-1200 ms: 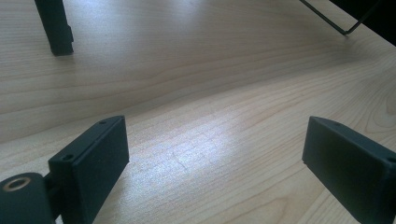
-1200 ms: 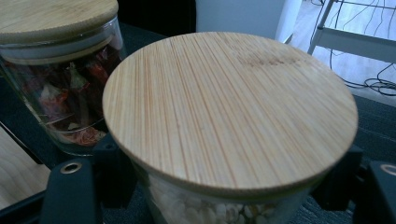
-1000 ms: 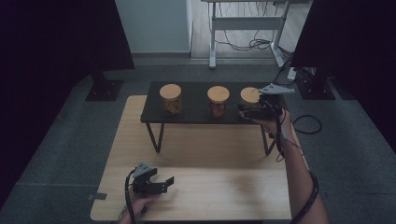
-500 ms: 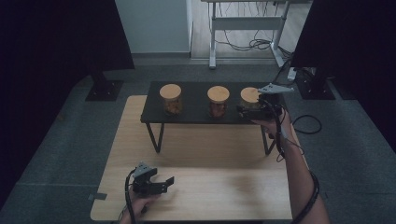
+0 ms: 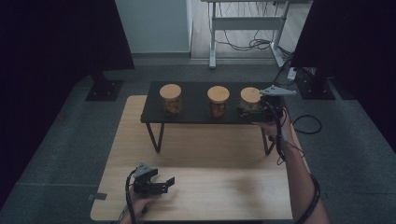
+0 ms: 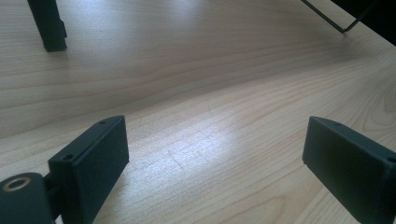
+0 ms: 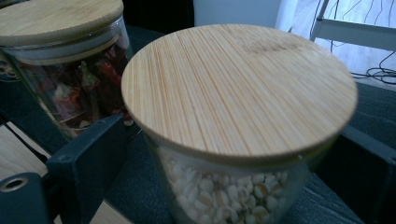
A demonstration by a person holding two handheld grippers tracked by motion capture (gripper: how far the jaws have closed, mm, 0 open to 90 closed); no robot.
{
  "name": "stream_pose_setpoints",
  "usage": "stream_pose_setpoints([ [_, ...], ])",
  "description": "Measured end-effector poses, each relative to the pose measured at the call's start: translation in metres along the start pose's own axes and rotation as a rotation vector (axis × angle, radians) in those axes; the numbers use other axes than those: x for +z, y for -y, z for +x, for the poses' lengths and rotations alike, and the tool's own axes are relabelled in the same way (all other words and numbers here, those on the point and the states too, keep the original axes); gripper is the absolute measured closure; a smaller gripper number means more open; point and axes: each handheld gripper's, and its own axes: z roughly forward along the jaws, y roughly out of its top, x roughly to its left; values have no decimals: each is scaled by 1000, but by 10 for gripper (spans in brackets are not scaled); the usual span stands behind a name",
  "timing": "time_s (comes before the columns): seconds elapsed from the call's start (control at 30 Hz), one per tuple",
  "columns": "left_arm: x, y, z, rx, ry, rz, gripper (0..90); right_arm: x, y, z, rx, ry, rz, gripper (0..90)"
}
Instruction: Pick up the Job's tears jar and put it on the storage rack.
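Note:
Three glass jars with bamboo lids stand in a row on a black shelf (image 5: 191, 114). My right gripper (image 5: 252, 110) reaches in from the right around the right jar (image 5: 251, 99). In the right gripper view this jar (image 7: 238, 88) holds pale grains and stands between the jaws of my right gripper (image 7: 231, 140). The jaws have just been opening, and a gap shows beside the left pad. The middle jar (image 7: 70, 88) holds red pieces. My left gripper (image 5: 168, 184) rests low over the wooden table (image 6: 187, 70) near its front edge, open with nothing between the jaws (image 6: 215, 154).
The left jar (image 5: 170, 99) and middle jar (image 5: 218, 101) stand apart along the shelf. The shelf's black leg (image 6: 46, 23) rises ahead of the left gripper. A cable (image 5: 280, 135) trails along the right forearm. Grey floor surrounds the table.

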Motion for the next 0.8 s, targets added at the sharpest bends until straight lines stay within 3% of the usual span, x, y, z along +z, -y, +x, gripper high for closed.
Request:
stream_pose_setpoints([
  [0.8,-2,-1,-5,15,9,-10,65,-25,23,12,19,17,-49,13],
])
